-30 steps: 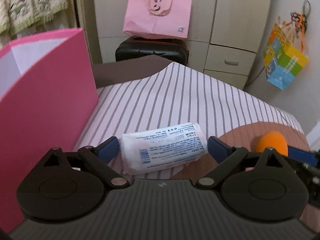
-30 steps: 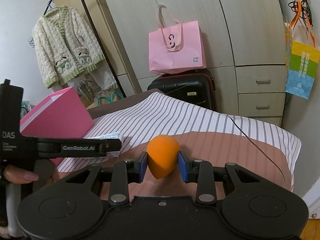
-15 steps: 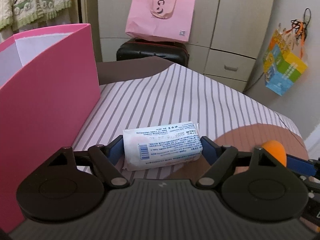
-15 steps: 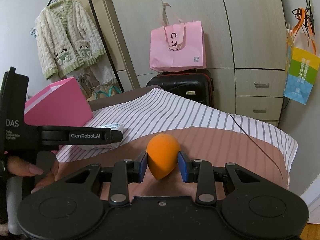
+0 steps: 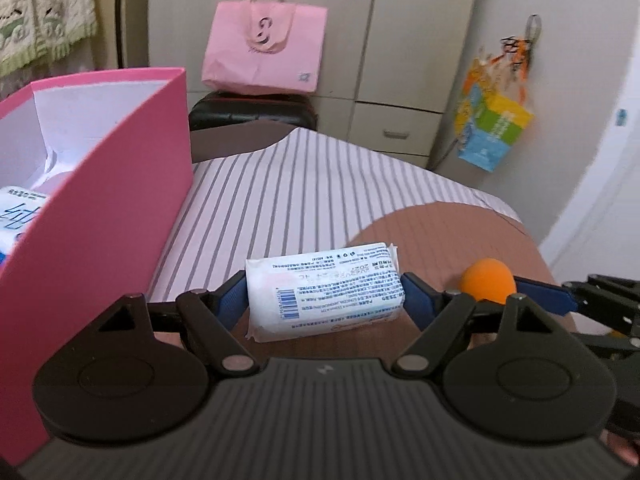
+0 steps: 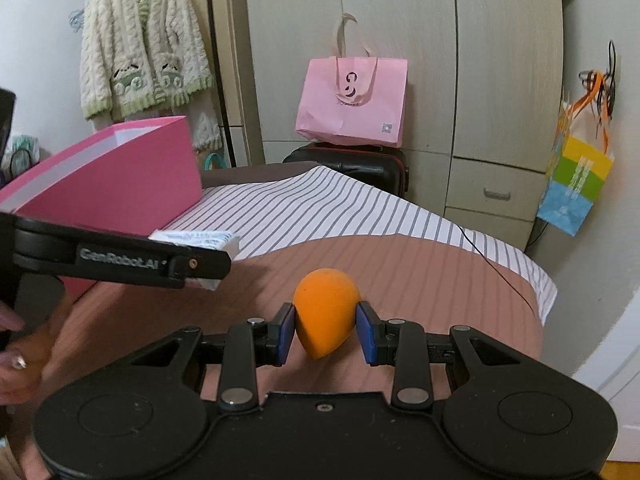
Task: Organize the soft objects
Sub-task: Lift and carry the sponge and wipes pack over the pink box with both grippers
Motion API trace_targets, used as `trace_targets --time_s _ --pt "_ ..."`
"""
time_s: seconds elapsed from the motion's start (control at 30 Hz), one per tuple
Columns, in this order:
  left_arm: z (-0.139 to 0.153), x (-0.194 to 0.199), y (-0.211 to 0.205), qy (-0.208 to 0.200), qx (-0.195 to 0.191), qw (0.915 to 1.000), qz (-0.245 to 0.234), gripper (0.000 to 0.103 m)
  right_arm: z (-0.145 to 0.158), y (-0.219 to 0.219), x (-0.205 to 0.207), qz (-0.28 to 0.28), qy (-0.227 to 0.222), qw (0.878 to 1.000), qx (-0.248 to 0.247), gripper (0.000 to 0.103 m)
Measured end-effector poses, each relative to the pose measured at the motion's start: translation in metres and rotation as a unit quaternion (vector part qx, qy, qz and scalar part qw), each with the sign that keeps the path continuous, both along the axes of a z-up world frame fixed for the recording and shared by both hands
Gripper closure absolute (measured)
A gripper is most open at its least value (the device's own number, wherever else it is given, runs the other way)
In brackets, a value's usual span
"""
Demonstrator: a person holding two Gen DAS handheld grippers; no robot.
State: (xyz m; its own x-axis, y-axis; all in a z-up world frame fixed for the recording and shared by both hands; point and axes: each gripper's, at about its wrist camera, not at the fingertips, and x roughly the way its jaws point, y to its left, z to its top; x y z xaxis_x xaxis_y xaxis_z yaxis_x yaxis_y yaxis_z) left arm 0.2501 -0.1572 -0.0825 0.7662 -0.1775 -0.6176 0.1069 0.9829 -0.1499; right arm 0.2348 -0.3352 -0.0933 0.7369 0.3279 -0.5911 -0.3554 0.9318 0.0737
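My left gripper (image 5: 323, 300) is shut on a white soft packet with blue print (image 5: 324, 288) and holds it above the bed, just right of the open pink box (image 5: 120, 208). The packet also shows in the right wrist view (image 6: 200, 238), partly behind the left gripper's body. My right gripper (image 6: 326, 332) is shut on an orange egg-shaped sponge (image 6: 325, 314), lifted over the brown part of the bed cover. The sponge also shows in the left wrist view (image 5: 487, 280). The pink box holds other white and blue packets (image 5: 20, 216).
The bed has a striped sheet (image 5: 304, 184) and a brown cover (image 6: 400, 272). A pink tote bag (image 6: 352, 100) sits on a black suitcase (image 6: 360, 164) by the wardrobe. A colourful bag (image 6: 576, 188) hangs at the right. A knit cardigan (image 6: 140, 40) hangs at the left.
My left gripper closed on the white packet and lifted it up, so the inside of the pink box came into view. My right gripper rose with the orange sponge still in it.
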Motion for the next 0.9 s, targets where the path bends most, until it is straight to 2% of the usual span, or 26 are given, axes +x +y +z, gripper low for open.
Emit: trace_targets --time_s 0.23,0.3,0.5,0.67,0.9 --pt "0.014 -0.046 0.013 -0.015 -0.008 0.9989 -0.044 0.024 0.008 0.009 -0.043 -0.015 -0.011 1.0 -0.014 0.065" --pt "0.016 -0.058 0.019 -0.017 -0.019 0.9978 -0.062 0.024 0.01 0.012 -0.053 -0.01 -0.003 1.0 -0.022 0.065" --pt "0.018 -0.096 0.035 -0.022 -0.016 0.995 -0.096 0.024 0.017 0.026 -0.085 0.008 0.003 1.0 -0.026 0.065" --pt "0.017 -0.118 0.059 0.003 -0.038 0.9926 -0.116 0.024 0.019 0.044 -0.114 -0.001 0.005 0.999 -0.053 0.065" --pt "0.022 -0.147 0.096 0.027 -0.067 0.9864 -0.148 0.024 0.025 0.062 -0.144 0.0 0.008 0.999 -0.037 0.065"
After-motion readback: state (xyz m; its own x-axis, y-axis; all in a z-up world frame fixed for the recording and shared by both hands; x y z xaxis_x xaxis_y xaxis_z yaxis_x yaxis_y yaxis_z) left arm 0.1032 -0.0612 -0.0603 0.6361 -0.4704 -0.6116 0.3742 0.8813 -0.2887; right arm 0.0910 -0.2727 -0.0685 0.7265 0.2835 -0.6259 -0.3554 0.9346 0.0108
